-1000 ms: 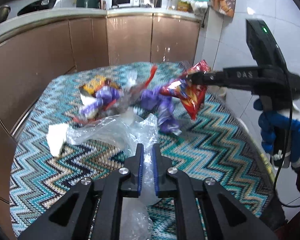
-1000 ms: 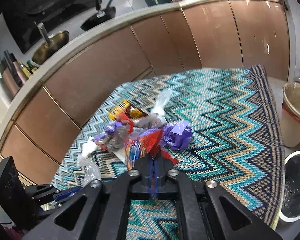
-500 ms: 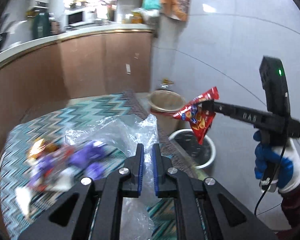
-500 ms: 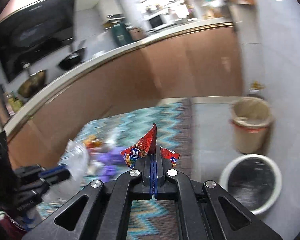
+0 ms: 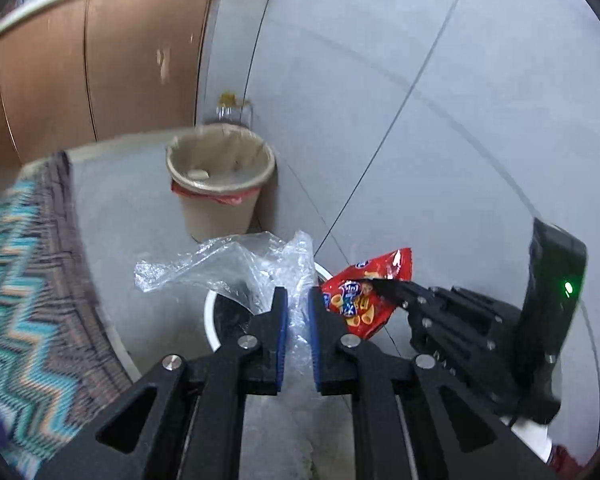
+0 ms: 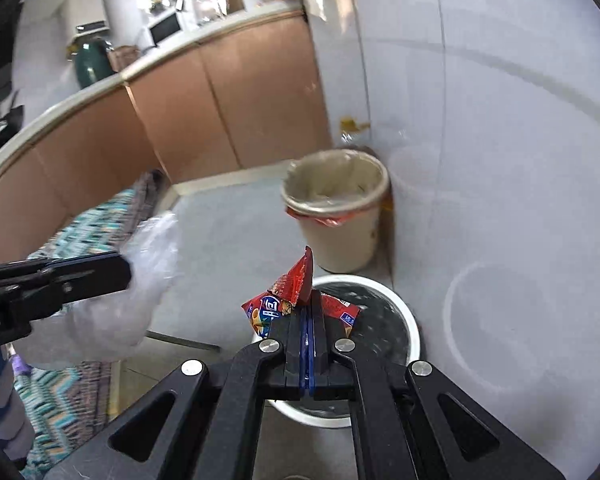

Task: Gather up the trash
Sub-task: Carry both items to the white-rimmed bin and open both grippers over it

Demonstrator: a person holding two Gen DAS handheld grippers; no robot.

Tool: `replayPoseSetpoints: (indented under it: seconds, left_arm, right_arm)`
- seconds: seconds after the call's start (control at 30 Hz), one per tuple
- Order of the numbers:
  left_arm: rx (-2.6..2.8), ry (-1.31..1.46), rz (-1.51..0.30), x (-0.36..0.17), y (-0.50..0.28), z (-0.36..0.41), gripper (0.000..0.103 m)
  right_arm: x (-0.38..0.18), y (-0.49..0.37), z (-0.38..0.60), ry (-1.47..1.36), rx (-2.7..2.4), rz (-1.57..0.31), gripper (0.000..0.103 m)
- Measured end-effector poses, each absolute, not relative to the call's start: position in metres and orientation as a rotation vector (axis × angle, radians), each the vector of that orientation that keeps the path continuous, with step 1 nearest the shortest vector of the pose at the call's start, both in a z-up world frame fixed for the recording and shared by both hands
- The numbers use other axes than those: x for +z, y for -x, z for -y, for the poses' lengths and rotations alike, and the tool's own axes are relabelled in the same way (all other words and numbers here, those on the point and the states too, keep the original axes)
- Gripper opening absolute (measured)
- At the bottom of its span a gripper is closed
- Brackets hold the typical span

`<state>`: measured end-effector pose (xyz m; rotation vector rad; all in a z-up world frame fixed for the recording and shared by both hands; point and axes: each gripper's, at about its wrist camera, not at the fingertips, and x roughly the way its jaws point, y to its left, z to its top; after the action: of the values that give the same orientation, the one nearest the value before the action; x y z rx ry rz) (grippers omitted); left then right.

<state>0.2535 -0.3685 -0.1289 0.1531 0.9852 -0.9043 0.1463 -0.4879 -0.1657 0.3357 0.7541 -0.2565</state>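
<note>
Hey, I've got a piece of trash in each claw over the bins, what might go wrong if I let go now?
1. The clear plastic bag in the left claw is light and spreads well past the white bin's rim, so it may drift onto the floor.
2. The red snack wrapper in the right claw hangs near the near edge of the white bin, not its middle; it might miss.

We look forward along each gripper, close above the floor; both views share the beige bin [image 5: 220, 184] [image 6: 336, 208].
</note>
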Motion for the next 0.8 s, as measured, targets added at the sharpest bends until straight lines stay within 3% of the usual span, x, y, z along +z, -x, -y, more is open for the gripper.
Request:
replayPoseSetpoints:
  seconds: [0.23, 0.37, 0.5, 0.63, 0.8]
  left_arm:
    - [-0.893, -0.117, -1.123, -0.188, -0.286, 0.407, 0.013]
    - [-0.882, -0.11, -1.157, -0.21, -0.296, 0.417, 0.022]
    - [-0.867, -0.101, -1.154, -0.216, -0.299, 0.418, 0.025]
    - [-0.858, -0.074, -1.108, -0.203, -0.296, 0.407, 0.025]
    - [-0.837, -0.014, -0.953, -0.15, -0.275, 0.367, 0.025]
  right_arm:
    - [-0.218, -0.176, 0.509, -0.355, -0.286, -0.841, 0.006]
    - [-0.24, -0.18, 0.517, -0.341, -0.319, -0.874, 0.031]
    - [-0.247, -0.177, 0.523, -0.345, -0.349, -0.882, 0.035]
    - [-0.237, -0.167, 0.52, -0.338, -0.365, -0.868, 0.04]
    - [-0.199, -0.152, 0.498, -0.319, -0.345, -0.796, 0.049]
